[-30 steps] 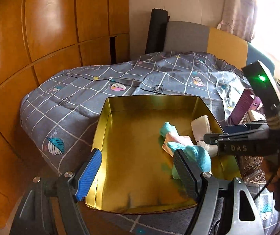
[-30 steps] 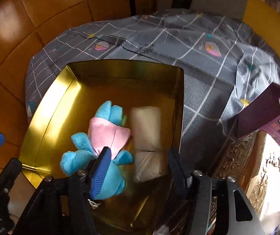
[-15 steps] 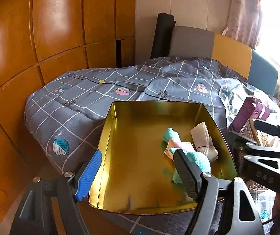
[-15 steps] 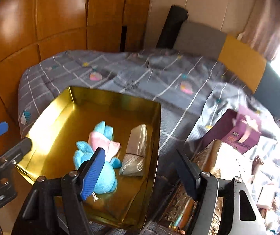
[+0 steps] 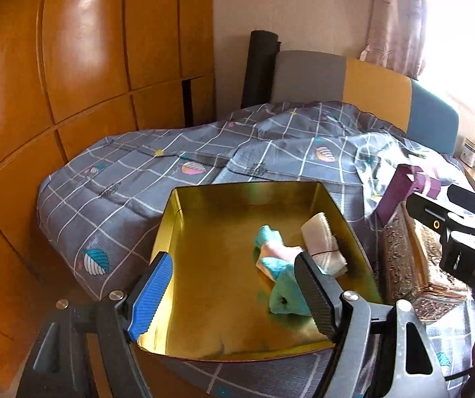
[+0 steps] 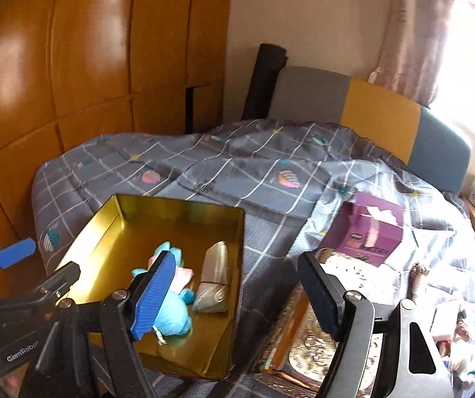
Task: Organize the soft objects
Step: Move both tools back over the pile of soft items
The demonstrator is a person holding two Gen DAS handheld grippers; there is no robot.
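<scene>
A gold tin tray (image 5: 171,219) lies on the bed. Inside it, near its right wall, a blue and pink plush toy (image 5: 280,265) lies beside a rolled white cloth (image 5: 323,242). My left gripper (image 5: 234,298) hovers open over the tray's near edge, nothing between its fingers. My right gripper (image 6: 237,298) hangs above the tray's right rim (image 6: 240,265); its jaws are opening and hold nothing. From that side the toy (image 6: 171,318) and the cloth (image 6: 214,278) rest in the tray, free of both grippers. The right gripper (image 5: 446,204) also shows at the right edge of the left wrist view.
A grey checked quilt (image 6: 237,172) covers the bed. A purple tissue box (image 6: 370,232) and an ornate gold lid (image 6: 303,348) lie right of the tray, with small clutter (image 6: 449,325) further right. Wooden wardrobe doors (image 5: 71,83) stand on the left, a padded headboard (image 6: 370,112) at the back.
My right gripper has drawn back and up from the tray and tilted upward, its jaws wider; the plush toy stays lying in the tray. The left gripper rose a little.
</scene>
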